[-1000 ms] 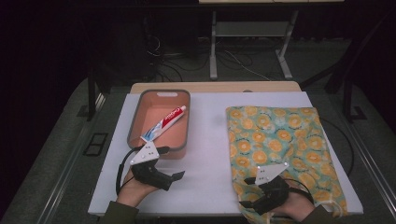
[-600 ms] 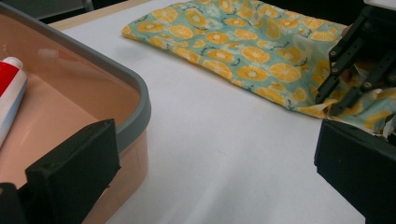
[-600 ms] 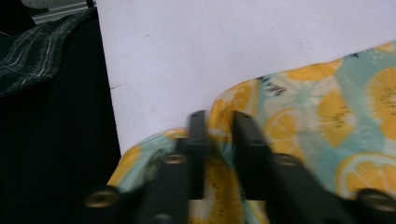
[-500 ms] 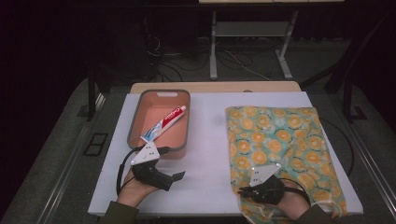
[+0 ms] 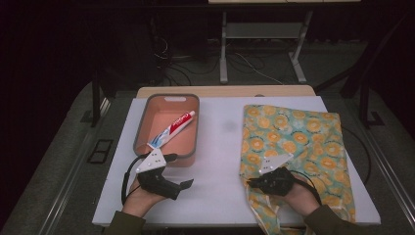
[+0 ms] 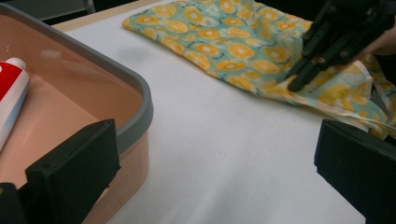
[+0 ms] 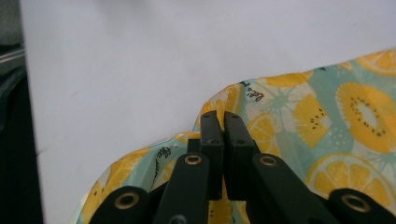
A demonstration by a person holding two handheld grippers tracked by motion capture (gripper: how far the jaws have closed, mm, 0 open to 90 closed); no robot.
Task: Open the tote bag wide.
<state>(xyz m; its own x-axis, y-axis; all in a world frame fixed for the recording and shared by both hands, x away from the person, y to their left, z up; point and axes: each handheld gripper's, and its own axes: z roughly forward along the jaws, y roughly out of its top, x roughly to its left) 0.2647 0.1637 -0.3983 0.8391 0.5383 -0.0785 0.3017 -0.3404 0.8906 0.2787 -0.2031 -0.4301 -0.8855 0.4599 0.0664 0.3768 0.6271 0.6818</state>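
Cloth (image 5: 293,142), a fruit-print sheet, lies at the right of the high view on the white table (image 5: 220,147), well apart from the tray (image 5: 169,128) at centre left. The right gripper (image 5: 250,182) now has its left edge pinched: in the right gripper view the two black jaws stand pressed together with the hem (image 7: 219,105) caught between them, and the cloth (image 7: 327,121) humps up just ahead of the tips. In the left gripper view the same grip shows at the upper right, where the right gripper (image 6: 296,83) bites the cloth (image 6: 224,42) and a small fold rises off the table.

Those jaws have just been closing on the fabric, so the grasp seems made and the edge looks ready to be lifted or drawn over, perhaps for a fold.

Against the frame of a second ago, the right hand sat lower and further right in the picture, over the cloth's lower part with the jaws apart; it has since slid left to the edge, and the hem there has puckered.

The left gripper (image 5: 183,185) has stayed at lower left beside the tray, jaws wide apart and holding nothing. The toothpaste (image 5: 172,129) lies slantwise in the tray as before.
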